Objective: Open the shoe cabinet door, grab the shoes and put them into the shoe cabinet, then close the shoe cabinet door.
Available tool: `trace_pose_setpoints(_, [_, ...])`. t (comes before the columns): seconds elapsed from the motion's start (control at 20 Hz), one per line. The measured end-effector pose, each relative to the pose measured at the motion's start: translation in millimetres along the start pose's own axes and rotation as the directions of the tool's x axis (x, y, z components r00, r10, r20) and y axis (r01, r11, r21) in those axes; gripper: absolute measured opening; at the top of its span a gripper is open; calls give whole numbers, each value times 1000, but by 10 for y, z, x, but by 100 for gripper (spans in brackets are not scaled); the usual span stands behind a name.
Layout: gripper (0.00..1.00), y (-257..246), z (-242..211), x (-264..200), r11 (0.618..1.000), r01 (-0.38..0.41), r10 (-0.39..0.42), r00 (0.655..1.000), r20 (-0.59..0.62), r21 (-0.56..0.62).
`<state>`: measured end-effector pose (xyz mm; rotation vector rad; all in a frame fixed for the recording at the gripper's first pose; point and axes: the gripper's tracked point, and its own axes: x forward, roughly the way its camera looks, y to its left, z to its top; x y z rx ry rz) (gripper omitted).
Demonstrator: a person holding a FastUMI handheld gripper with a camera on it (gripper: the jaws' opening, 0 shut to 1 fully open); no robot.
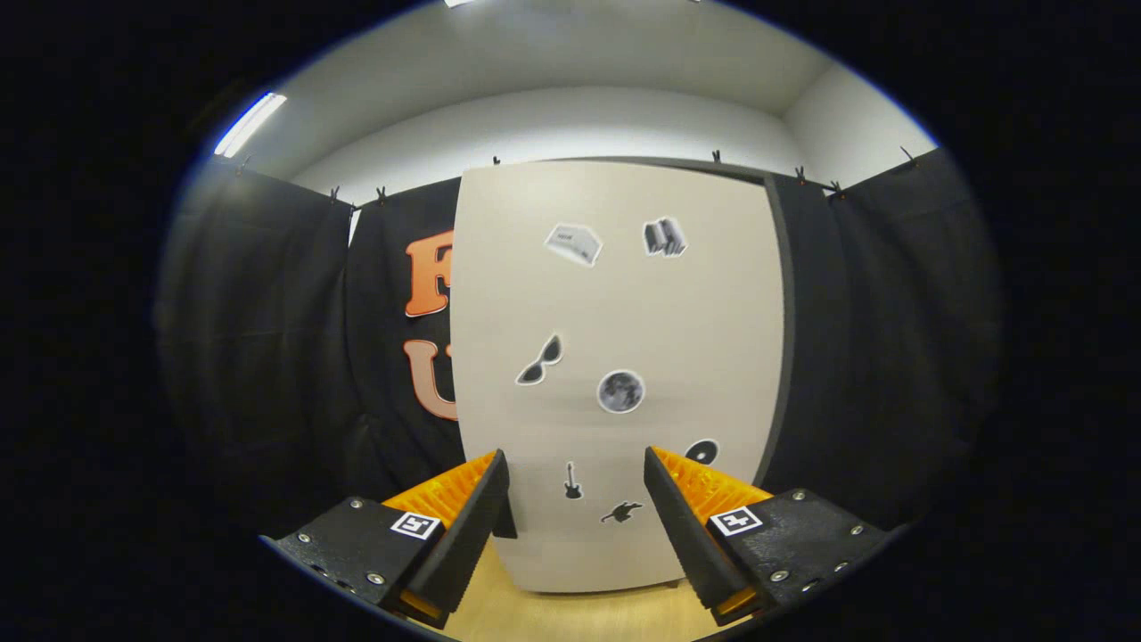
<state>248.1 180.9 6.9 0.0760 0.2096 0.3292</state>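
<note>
— Gripper view first: what is straight ahead?

— The shoe cabinet door [615, 357], pale and flat, standing upright beyond the fingers. It looks closed, though its right edge shows a dark strip [777, 339] and I cannot tell whether that is a gap or the cabinet's side.

— And the gripper?

— The gripper [578, 486] is spread wide, holding nothing. Its two fingers point at the lower part of the door, one to each side of a small guitar sticker [572, 481]. Whether the fingertips touch the door or stop just short of it, I cannot tell.

— Other marks on the door?

— Several stickers: a sunglasses sticker [540, 361] near the middle, a moon sticker [620, 391] just to its right, a disc sticker [701, 451] close by the right finger, a small dark figure [621, 512] between the fingers, and two more high up, a box-like one [574, 243] and a books sticker [665, 237].

— What does the cabinet stand on?

— A light wooden floor [570, 615], seen under the door's bottom edge, between the fingers.

— Around it?

— Black cloth [258, 339] hangs behind on both sides, with a white wall [553, 125] above it and a ceiling light strip [250, 123] off to the left.
</note>
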Motion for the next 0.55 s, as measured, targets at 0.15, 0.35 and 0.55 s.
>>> trace_pose_setpoints(0.15, [94,-452,255,-368,996,73,-71,996,51,-43])
trace_pose_setpoints(0.35, [94,-993,383,-753,986,153,-148,986,77,-72])
trace_pose_setpoints(0.55, [94,-1390,354,-1099,977,200,-195,978,68,-79])
